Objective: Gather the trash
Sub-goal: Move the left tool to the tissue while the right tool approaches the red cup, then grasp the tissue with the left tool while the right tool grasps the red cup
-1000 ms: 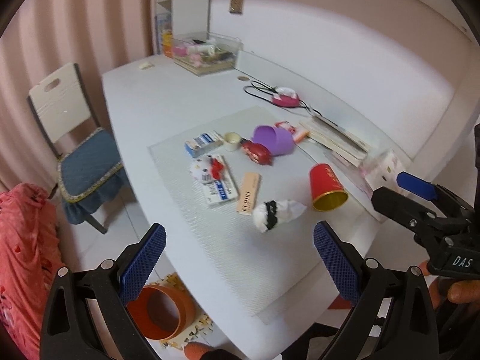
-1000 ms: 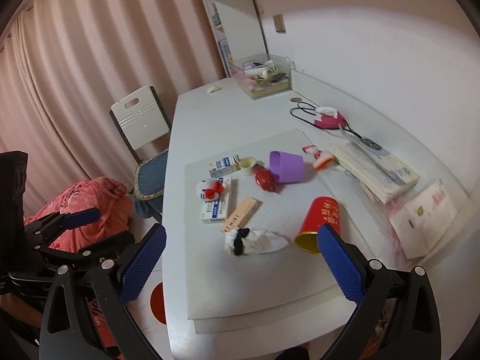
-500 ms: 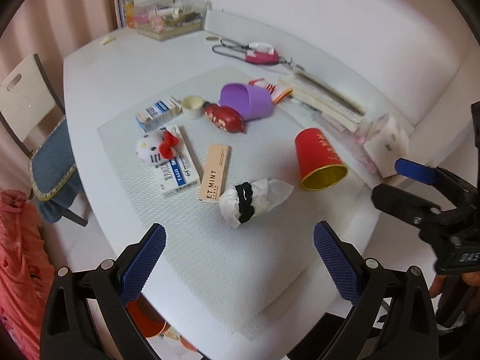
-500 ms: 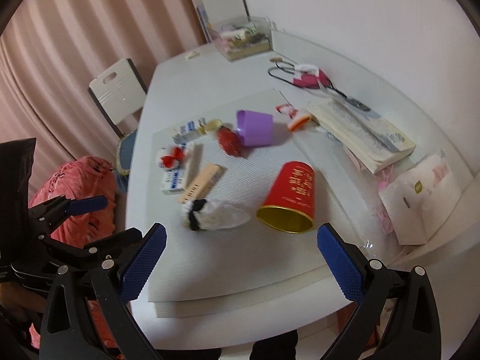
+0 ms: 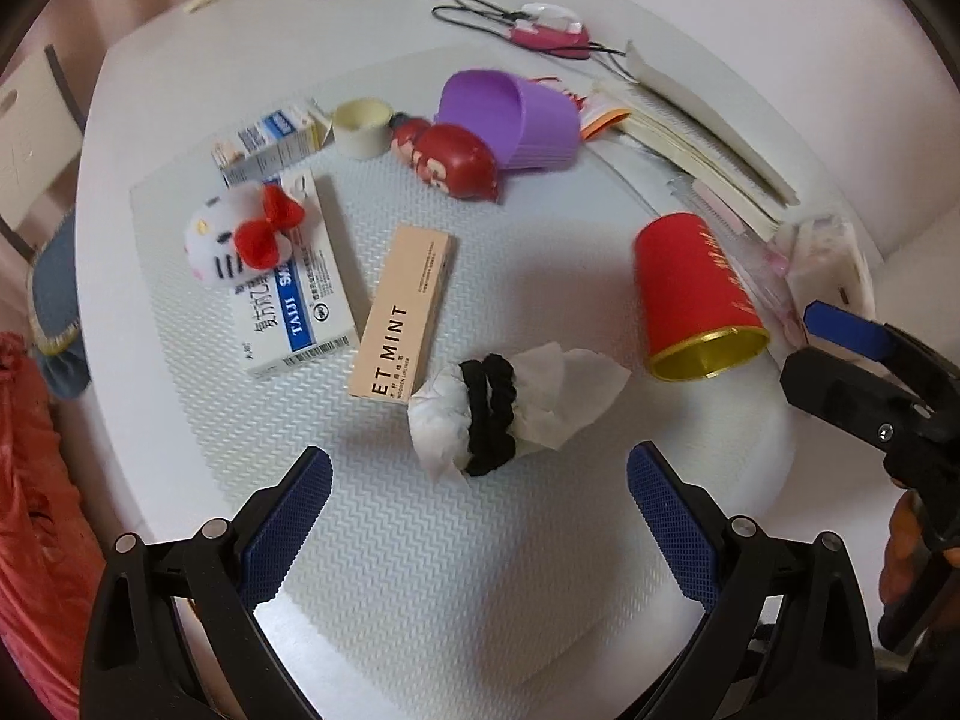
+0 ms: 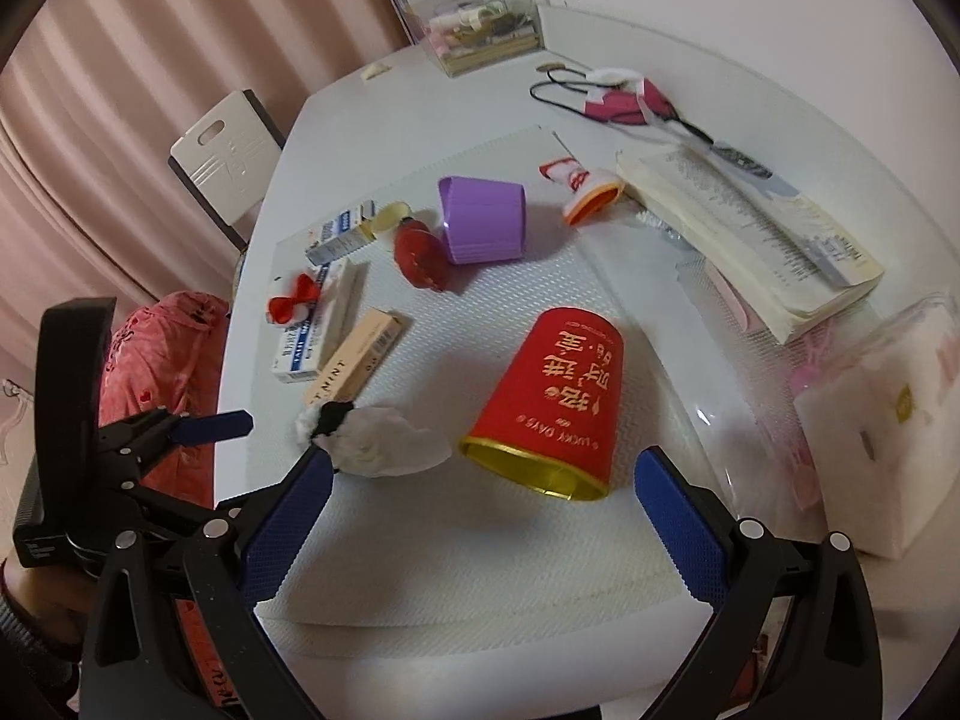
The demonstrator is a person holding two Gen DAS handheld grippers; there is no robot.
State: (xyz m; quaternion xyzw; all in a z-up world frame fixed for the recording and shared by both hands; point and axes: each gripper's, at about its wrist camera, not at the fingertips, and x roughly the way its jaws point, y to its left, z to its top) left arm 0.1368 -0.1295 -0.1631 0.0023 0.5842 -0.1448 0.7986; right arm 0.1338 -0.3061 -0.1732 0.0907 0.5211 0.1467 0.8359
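Note:
A crumpled white tissue with a black hair band around it (image 5: 510,405) lies on the grey mat (image 5: 420,540), just ahead of my open, empty left gripper (image 5: 480,522). It also shows in the right wrist view (image 6: 372,438). A red paper cup (image 6: 549,402) lies on its side, gold mouth toward my open, empty right gripper (image 6: 480,516); it also shows in the left wrist view (image 5: 690,300). A tan ET MINT box (image 5: 405,312), a blue-and-white medicine box (image 5: 294,288) and a smaller box (image 5: 270,141) lie further on.
A Hello Kitty plush (image 5: 240,234), red toy (image 5: 456,159), purple cup (image 5: 516,120) and tape roll (image 5: 360,126) sit on the mat. An open book (image 6: 750,216), tissue pack (image 6: 888,420) and clear box (image 6: 480,30) stand right and back. A chair (image 6: 222,150) is left.
Both grippers have moved forward and down toward the mat. The tissue now lies close ahead of the left gripper and the red cup close ahead of the right one.

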